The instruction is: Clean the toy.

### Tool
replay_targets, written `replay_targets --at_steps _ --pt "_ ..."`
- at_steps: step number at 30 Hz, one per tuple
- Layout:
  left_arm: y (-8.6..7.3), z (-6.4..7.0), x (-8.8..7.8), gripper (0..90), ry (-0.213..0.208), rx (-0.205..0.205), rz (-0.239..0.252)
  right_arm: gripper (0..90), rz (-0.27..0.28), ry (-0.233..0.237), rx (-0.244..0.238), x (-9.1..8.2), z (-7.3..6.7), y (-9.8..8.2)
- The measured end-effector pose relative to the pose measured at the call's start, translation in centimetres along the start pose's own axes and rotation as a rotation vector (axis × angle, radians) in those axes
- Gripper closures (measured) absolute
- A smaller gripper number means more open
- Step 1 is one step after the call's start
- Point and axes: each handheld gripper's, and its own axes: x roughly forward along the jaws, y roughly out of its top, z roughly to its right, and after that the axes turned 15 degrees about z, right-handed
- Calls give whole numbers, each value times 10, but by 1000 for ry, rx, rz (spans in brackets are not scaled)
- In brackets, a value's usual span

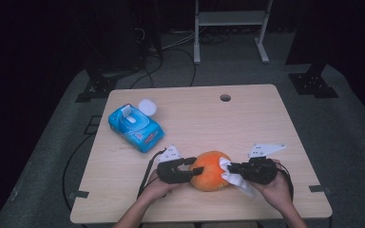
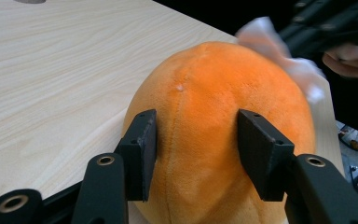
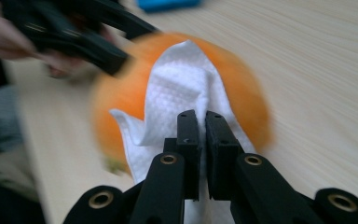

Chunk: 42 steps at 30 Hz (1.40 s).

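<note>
An orange plush ball [image 1: 210, 170] rests on the wooden table [image 1: 199, 118] near its front edge. My left gripper [image 1: 193, 167] clamps it from the left; in the left gripper view both pads press into the orange plush ball [image 2: 214, 121]. My right gripper [image 1: 229, 167] is shut on a white wet wipe [image 1: 233, 178] and holds it against the ball's right side. The right gripper view shows the wipe [image 3: 177, 88] draped over the blurred orange ball [image 3: 135, 93], pinched between my right gripper's jaws [image 3: 202, 122].
A blue pack of wet wipes [image 1: 135, 126] with its white lid [image 1: 147, 106] flipped open lies at the left of the table. A small round hole [image 1: 225, 98] sits near the far edge. A metal stand [image 1: 230, 28] and cables stand beyond the table.
</note>
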Motion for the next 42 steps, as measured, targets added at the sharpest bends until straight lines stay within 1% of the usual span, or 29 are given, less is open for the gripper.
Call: replay_targets --at_steps 1,3,4,6,7,8,9,10,11,13,14,16,18,19,20,22,24,26,28,30,32,33,34,35,36,37,39,40,42 --pt "0 0 0 485 0 -6 1 847 -16 -34 5 -2 4 -2" --pt "0 -1 0 485 -2 -15 1 847 -3 -42 33 -6 10 -3" --pt "0 0 1 485 -5 -9 1 847 17 -35 41 -8 9 -2" --pt "0 2 2 486 -11 2 -4 846 59 -10 25 -8 2 6" --pt "0 3 3 486 -11 5 -3 846 74 3 13 -7 -4 10" --pt "0 3 3 486 -11 6 -2 846 74 10 3 -5 -6 12" --pt "1 3 2 484 -13 6 -5 846 67 16 -10 -2 -9 13" --pt "1 3 1 477 -23 -6 -1 846 48 18 -20 1 -10 12" --pt "2 2 0 452 -42 -22 7 847 23 21 -17 5 -10 8" --pt "3 2 0 414 -61 -45 16 848 -4 33 7 6 -6 3" --pt "3 3 1 412 -67 -41 16 848 -17 32 14 4 -5 1" --pt "3 9 4 437 -69 -5 -2 848 -14 20 17 0 -5 3" --pt "3 12 5 452 -87 23 -9 849 24 -2 -35 -2 -13 9" --pt "3 15 6 458 -99 43 -11 850 61 17 -48 -3 -18 11" --pt "3 17 6 460 -105 63 -16 850 80 39 -54 -2 -23 14" --pt "3 22 6 464 -119 112 -27 849 72 33 -94 3 -32 17" --pt "3 22 5 468 -121 126 -32 849 52 27 -114 9 -34 16" --pt "2 21 5 470 -125 126 -26 849 56 25 -82 8 -27 13" --pt "2 21 5 470 -125 127 -27 850 52 -7 -62 4 -17 10" --pt "3 23 6 470 -126 127 -30 850 44 -38 -24 0 -4 5" --pt "4 24 8 470 -129 137 -35 849 43 -65 16 -3 4 2" --pt "4 24 8 470 -132 140 -36 849 57 -65 25 -5 4 3" --pt "4 24 9 470 -137 141 -33 849 76 -55 22 -5 1 5" --pt "3 25 9 471 -145 144 -34 849 95 -34 22 -5 -2 8" --pt "3 25 9 471 -149 150 -36 848 108 -14 18 -4 -7 11" --pt "3 25 9 471 -150 153 -40 848 112 -11 -1 -2 -11 14" --pt "4 25 8 472 -148 149 -47 849 86 -14 -34 4 -16 14" --pt "3 24 7 473 -148 145 -46 849 75 -16 -38 7 -15 13" --pt "2 23 7 473 -148 140 -43 850 66 -12 2 7 -7 8"
